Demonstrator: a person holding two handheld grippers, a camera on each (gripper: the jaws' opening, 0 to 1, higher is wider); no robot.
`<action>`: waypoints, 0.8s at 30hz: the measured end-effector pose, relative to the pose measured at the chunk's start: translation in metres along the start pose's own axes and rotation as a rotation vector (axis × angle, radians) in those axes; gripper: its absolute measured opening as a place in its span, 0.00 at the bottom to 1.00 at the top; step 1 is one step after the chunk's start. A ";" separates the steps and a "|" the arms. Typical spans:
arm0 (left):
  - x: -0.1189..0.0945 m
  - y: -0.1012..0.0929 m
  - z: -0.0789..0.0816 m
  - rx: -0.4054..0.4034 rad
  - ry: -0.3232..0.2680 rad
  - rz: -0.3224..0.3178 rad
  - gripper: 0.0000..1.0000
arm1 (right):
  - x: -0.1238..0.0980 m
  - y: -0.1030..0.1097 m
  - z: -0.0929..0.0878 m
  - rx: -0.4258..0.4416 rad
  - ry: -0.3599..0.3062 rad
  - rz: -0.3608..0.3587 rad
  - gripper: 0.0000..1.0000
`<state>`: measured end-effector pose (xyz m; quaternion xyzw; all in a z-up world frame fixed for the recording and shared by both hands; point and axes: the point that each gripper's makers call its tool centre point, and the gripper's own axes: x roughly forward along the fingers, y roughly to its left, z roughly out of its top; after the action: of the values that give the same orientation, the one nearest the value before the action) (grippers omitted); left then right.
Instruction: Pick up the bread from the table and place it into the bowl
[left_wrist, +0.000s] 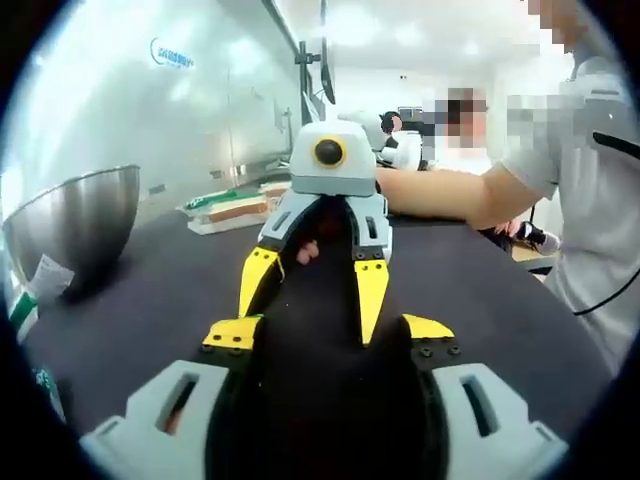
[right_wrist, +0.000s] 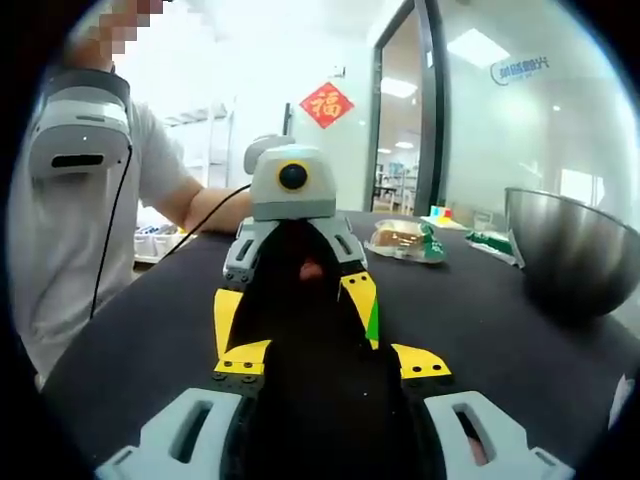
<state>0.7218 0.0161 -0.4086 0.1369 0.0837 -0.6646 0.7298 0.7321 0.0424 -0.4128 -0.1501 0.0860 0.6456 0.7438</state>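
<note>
Now both the left gripper (left_wrist: 330, 340) and right gripper (right_wrist: 320, 362) gape wide above the table (right_wrist: 480, 320), holding nothing.

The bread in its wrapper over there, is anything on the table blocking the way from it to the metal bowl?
Nothing visible does. In the right gripper view the wrapped bread lies on the dark table beside the steel bowl, with another packet between them near the far edge; the table nearer the camera is bare.

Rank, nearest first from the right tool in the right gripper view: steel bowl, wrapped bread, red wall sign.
1. The other tool, dead ahead, facing the right tool.
2. Wrapped bread and steel bowl, both right: too close to call.
3. Red wall sign, far back.
</note>
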 end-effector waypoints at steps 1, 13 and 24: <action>0.000 -0.003 0.003 0.034 -0.020 -0.018 0.43 | 0.000 0.000 0.000 0.000 0.000 0.000 0.42; -0.001 -0.001 0.003 0.038 -0.020 -0.009 0.45 | 0.000 0.002 0.001 -0.013 -0.002 0.004 0.40; 0.001 0.001 0.002 0.024 -0.023 0.007 0.46 | 0.001 0.002 0.001 -0.009 -0.003 -0.002 0.41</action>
<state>0.7231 0.0152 -0.4071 0.1386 0.0669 -0.6644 0.7313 0.7305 0.0438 -0.4124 -0.1525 0.0821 0.6454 0.7439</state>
